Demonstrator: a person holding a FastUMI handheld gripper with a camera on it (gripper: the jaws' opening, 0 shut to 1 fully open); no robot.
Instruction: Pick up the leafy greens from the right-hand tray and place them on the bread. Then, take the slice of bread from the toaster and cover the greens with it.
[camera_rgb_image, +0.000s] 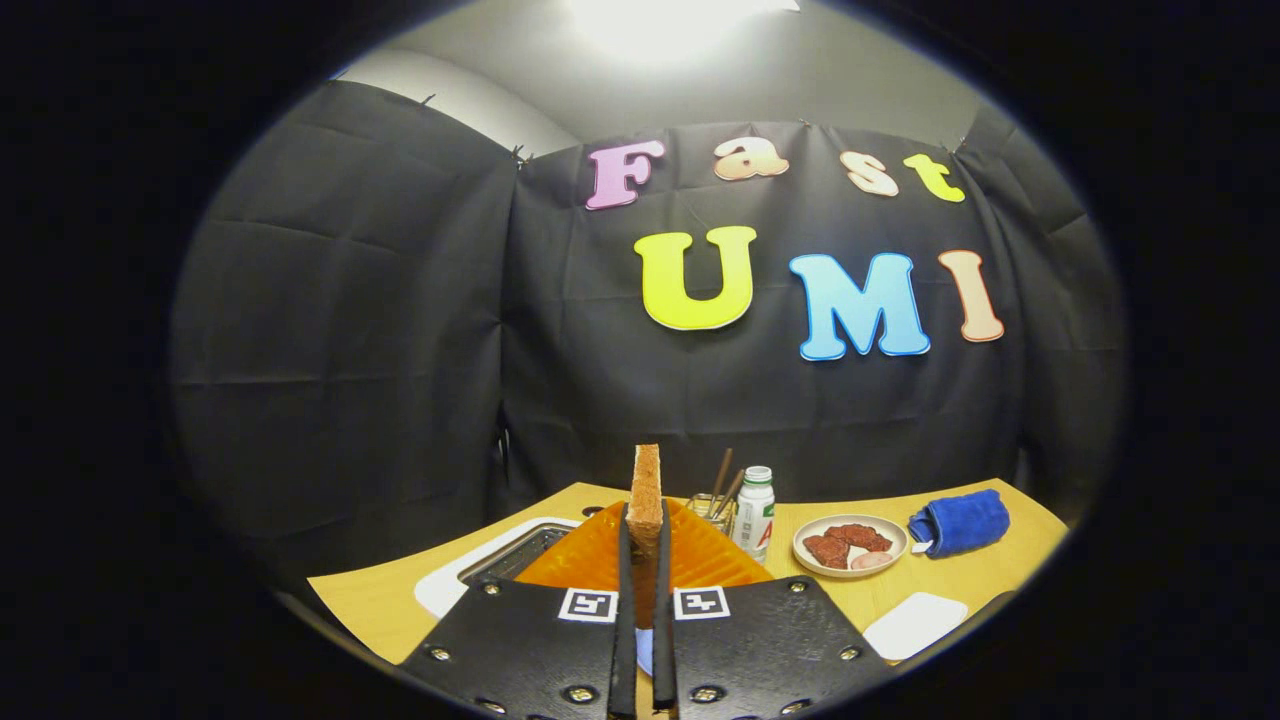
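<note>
My gripper (644, 540) is shut on a slice of toasted bread (646, 490), held upright and edge-on between the two fingers, its top sticking up above them. Just behind and below the fingers lies an orange ridged tray (585, 560). To the left of that tray sits the white toaster (500, 565) with its dark slot facing up. The leafy greens and the other bread slice are hidden from me behind the gripper body.
Beyond the fingers stand a small white bottle (755, 512) and a glass with sticks (715, 505). To the right lie a plate of reddish meat slices (850, 545), a rolled blue cloth (960, 522) and a white flat piece (915, 625) on the wooden table (1000, 575).
</note>
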